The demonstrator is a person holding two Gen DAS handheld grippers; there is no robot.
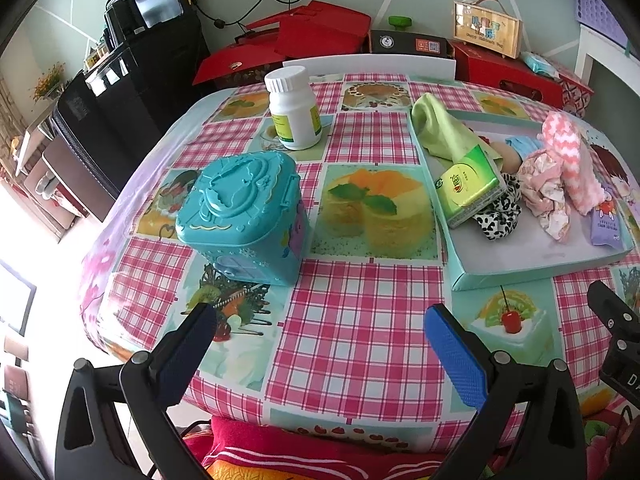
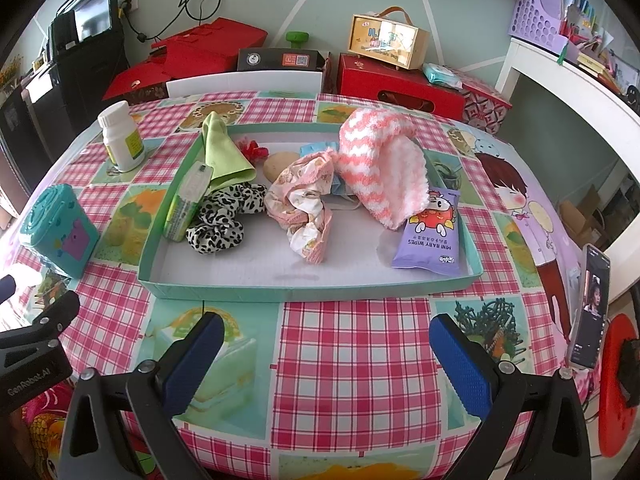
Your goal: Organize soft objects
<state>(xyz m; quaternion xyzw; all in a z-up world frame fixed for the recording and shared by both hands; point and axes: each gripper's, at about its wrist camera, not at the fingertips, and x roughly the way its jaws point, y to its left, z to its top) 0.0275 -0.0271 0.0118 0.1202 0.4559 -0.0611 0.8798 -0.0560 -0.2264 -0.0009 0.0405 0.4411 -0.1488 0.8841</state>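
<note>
Two sets of tongs, both with jaws apart and empty, hang over the near edge of the worktop (image 2: pixel 352 344): left tongs (image 1: pixel 320 354), right tongs (image 2: pixel 328 364). Shallow teal tray (image 2: pixel 224 290) sits mid-worktop, ahead of the right tongs. In it, from left: green tissue pack (image 2: pixel 185 204) leaning on the left wall; light-green cloth (image 2: pixel 222 152) draped over that wall, overlapping the pack; leopard-print scrunchie (image 2: pixel 224 218) touching the pack; crumpled pink printed fabric (image 2: pixel 308 204) in the middle; pink-and-white fuzzy knit piece (image 2: pixel 380 164) piled at right, its edge resting on a purple baby-wipes pack (image 2: pixel 430 236). Small red item and a beige round item lie behind; identity unclear. Outside the tray: white pill bottle (image 1: pixel 294 110) upright at far left, teal toy case (image 1: pixel 244 212) closed, nearer, left of the tray. Phone (image 2: pixel 592 308) stands propped at the right edge.
</note>
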